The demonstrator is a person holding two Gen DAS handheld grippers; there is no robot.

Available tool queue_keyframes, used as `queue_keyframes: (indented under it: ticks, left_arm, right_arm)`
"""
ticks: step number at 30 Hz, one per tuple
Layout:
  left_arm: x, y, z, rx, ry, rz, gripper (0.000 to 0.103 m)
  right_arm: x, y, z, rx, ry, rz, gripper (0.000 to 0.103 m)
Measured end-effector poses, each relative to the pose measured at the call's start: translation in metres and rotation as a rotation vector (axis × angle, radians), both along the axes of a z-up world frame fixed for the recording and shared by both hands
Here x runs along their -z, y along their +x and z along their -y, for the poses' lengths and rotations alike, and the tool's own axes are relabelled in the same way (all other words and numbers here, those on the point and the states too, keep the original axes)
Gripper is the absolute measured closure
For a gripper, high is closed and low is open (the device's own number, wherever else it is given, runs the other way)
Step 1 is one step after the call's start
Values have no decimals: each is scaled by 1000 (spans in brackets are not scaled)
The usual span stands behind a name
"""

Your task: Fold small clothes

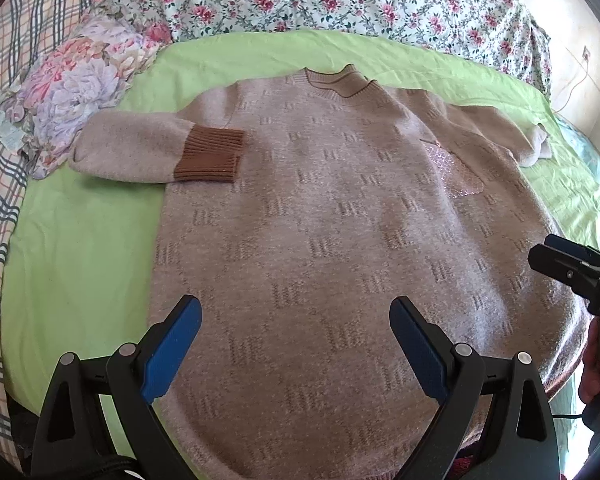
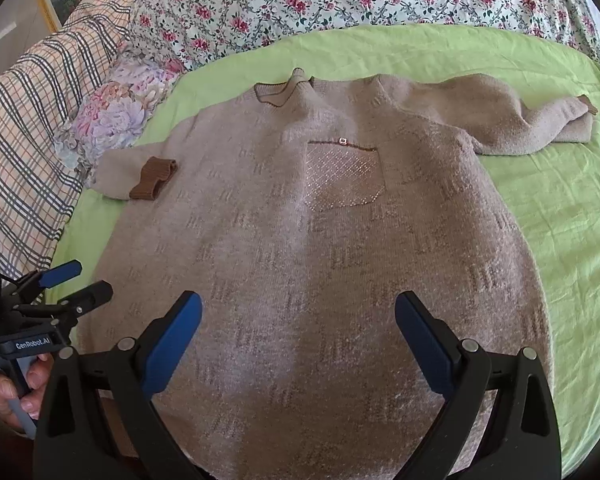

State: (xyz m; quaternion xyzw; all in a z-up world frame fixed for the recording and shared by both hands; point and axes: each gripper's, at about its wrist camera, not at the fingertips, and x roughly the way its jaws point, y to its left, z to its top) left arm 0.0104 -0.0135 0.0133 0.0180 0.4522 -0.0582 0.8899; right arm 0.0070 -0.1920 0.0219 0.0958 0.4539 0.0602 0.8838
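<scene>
On the green sheet (image 2: 540, 184) of the bed lies a pinkish-beige knitted sweater (image 2: 300, 260), front up, its collar (image 2: 288, 88) at the far end and its hem nearest the two cameras, so the long axis runs straight away from both pairs of tongs. The left tongs (image 1: 296, 344) hang over the lower left part of the body, spread wide with nothing between them; the right tongs (image 2: 298, 344) hang over the lower right part, equally wide and empty. Neither appears to touch the knit.

The left sleeve (image 1: 140, 152) is already turned inward, its brown ribbed cuff (image 1: 210, 155) resting on the chest near the left edge. The right sleeve (image 2: 540, 128) lies stretched out sideways on the sheet, away from the body, with its end bunched at the far right. A sparkly chest pocket (image 2: 342, 176) sits on the sleeve's side of the centre line.

The coming move probably turns on that outstretched sleeve: it lies ahead and to the right of the right tongs, well apart from the left ones, so the right hand is clearly the nearer. It would have to reach forward and outward, take the sleeve near its end, and carry it across towards the chest. A floral pillow (image 1: 80, 80) and a plaid blanket (image 2: 28, 120) lie beyond the left edge, out of the way.
</scene>
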Motion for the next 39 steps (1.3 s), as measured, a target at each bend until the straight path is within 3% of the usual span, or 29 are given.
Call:
queue_keyframes:
  ticks: [7,10,13,15,19,20,32,39]
  left_arm:
    - [-1,12,5,13,-8,-4,7]
    - [-3,19,6,11,-14,-9,7]
    - [-4,27,7,10,-17,-12,7]
    - [-3,33,8,8,-14,-13,7]
    - [-3,43,12,9,-19,-20,7]
    - [-3,46,13,9,-18,-20,7]
    - [10,93,22,-11,-21,-67,7]
    - [35,116,28,-26,-21,-134,7]
  right_arm:
    - [-11,2,36,75,59,-46,6]
    - [-20,4,61,118,71,-24,9]
    - [-25,6,91,176,90,-12,18]
    - [-27,9,112,222,107,-7,32]
    - [-30,24,160,304,147,21,40]
    - [-32,26,170,317,151,33,46]
    - [-28,130,361,639,196,91,53]
    - [-10,183,414,707,192,47,58]
